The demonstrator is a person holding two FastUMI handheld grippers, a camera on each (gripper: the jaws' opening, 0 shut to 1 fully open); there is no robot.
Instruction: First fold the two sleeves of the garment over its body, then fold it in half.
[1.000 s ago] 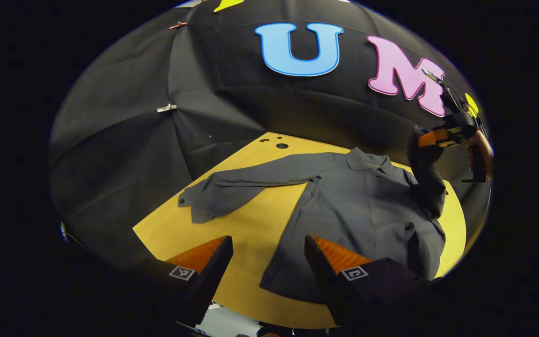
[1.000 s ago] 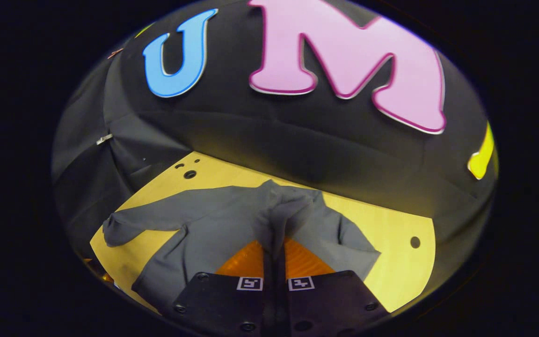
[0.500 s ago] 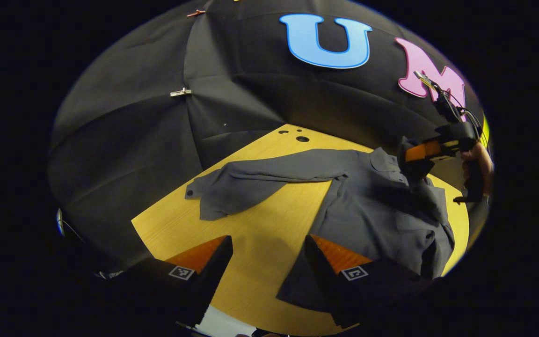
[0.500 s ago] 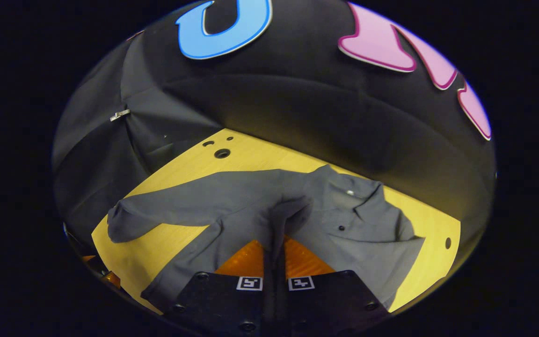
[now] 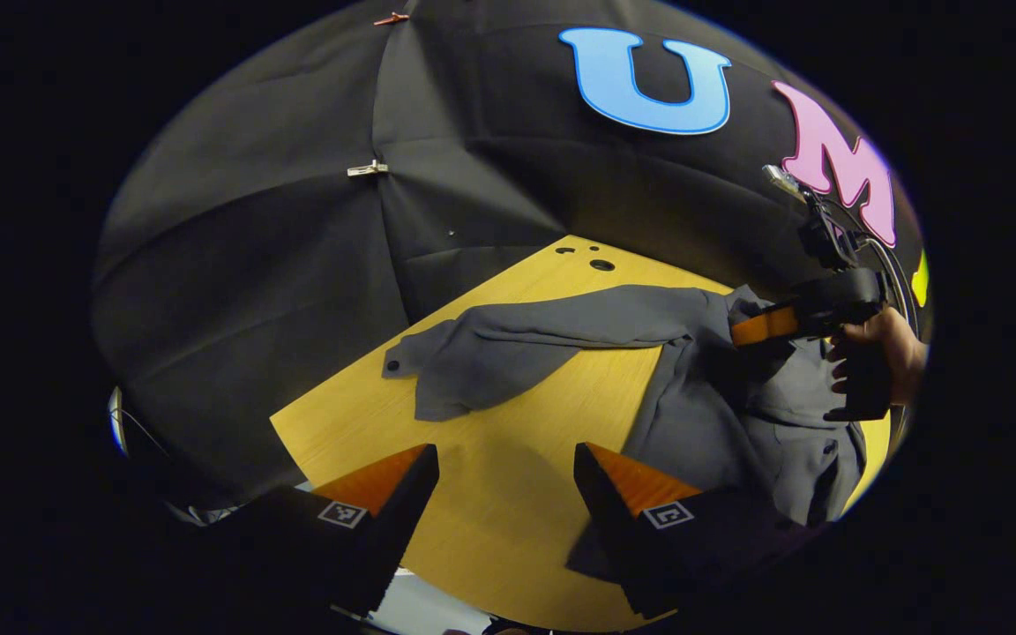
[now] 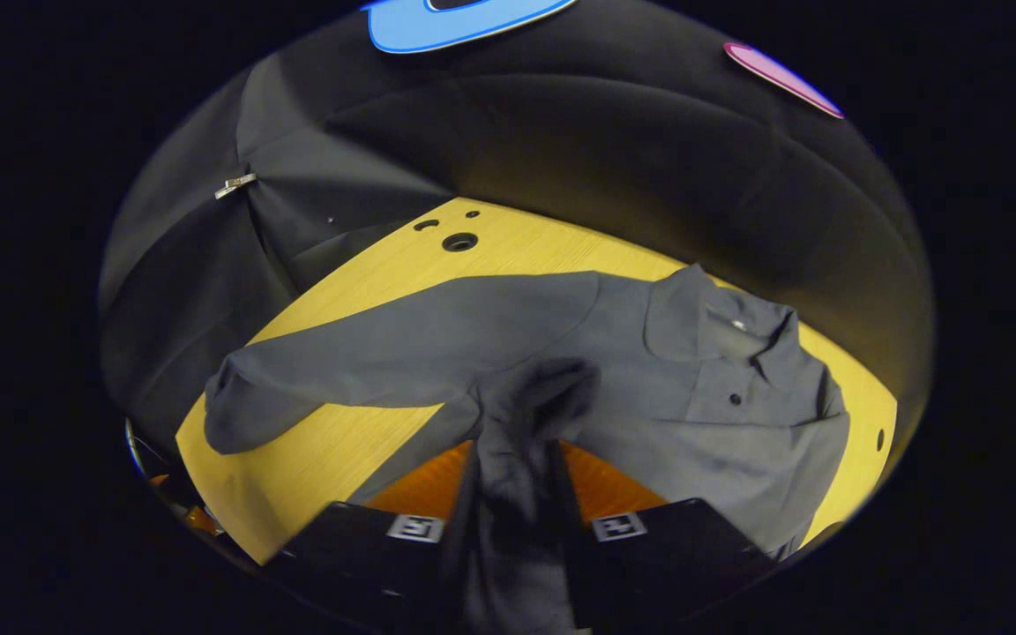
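1. So far only the first sleeve fold is under way: the right sleeve (image 6: 521, 414) is up off the counter (image 5: 508, 494) and sits over the shirt (image 6: 702, 441), but by my reckoning it isn't laid flat yet.
2. Left to do, as I judge it: set that sleeve down, fold the left sleeve (image 5: 508, 348), then halve the shirt.
3. That left sleeve lies stretched out on the counter towards the far left, untouched.
4. On the right gripper (image 6: 517, 494), the jaws stand a little apart with the sleeve cloth bunched between them; I can't tell whether they're pinching it or letting it go.
5. On the left gripper (image 5: 508, 494), the jaws are spread wide, holding nothing, hovering over bare counter near the shirt's hem.
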